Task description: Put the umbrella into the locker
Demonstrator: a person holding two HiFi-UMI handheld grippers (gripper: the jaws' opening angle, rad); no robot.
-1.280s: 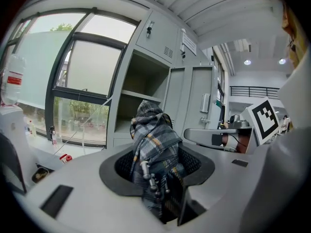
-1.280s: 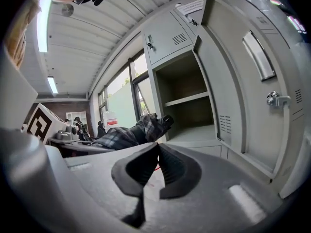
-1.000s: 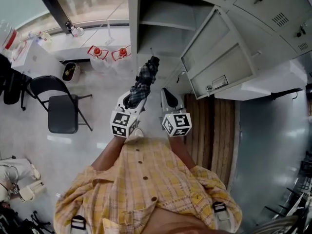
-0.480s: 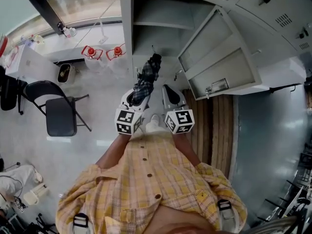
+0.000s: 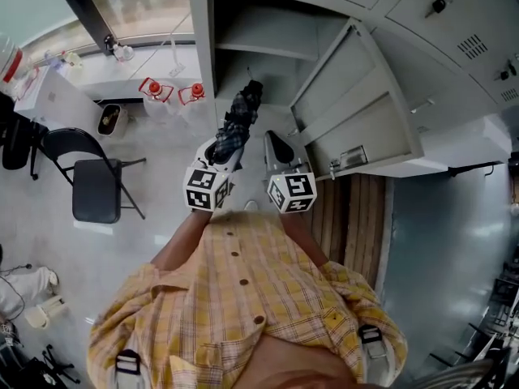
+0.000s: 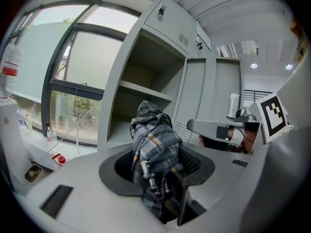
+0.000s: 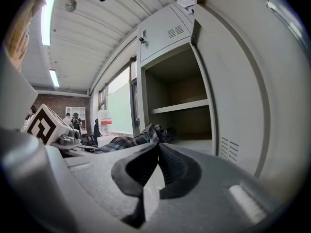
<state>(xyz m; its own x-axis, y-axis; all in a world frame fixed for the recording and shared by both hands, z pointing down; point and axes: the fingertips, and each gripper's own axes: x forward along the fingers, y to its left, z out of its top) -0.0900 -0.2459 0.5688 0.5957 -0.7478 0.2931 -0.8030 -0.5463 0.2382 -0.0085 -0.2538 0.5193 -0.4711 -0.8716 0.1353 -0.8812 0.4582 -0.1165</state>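
**Umbrella at the locker mouth, not yet stowed**

Nearest first: clamped in the left gripper [image 5: 217,159], the folded plaid umbrella [image 6: 154,144], pads pressing on its lower end, just in front of the locker [image 5: 203,63]. Right beside it, on the locker's door side, the right gripper [image 7: 158,152], jaws pinched together with nothing between them. Further out, the umbrella's tip aimed at the open compartment, right at the locker's threshold; impossible to call whether across it. Beyond that, wide open and waiting: door [image 5: 357,112] swung out to the right of the locker's opening, shelf [image 5: 268,51] across the upper part inside, bare space beneath.

Scorecard, as a judgement: lifted and carried up to the locker, done. Left to do: pushing in past the opening, setting down, letting go.

Head view: lays out both grippers side by side before the locker, plus the umbrella's full length. Left gripper view: shows the grip itself, fabric bunched between the pads, and a window [image 6: 73,81] left of the locker. Right gripper view: settles the closed, empty jaws and catches the umbrella side-on, reaching toward the locker's opening.
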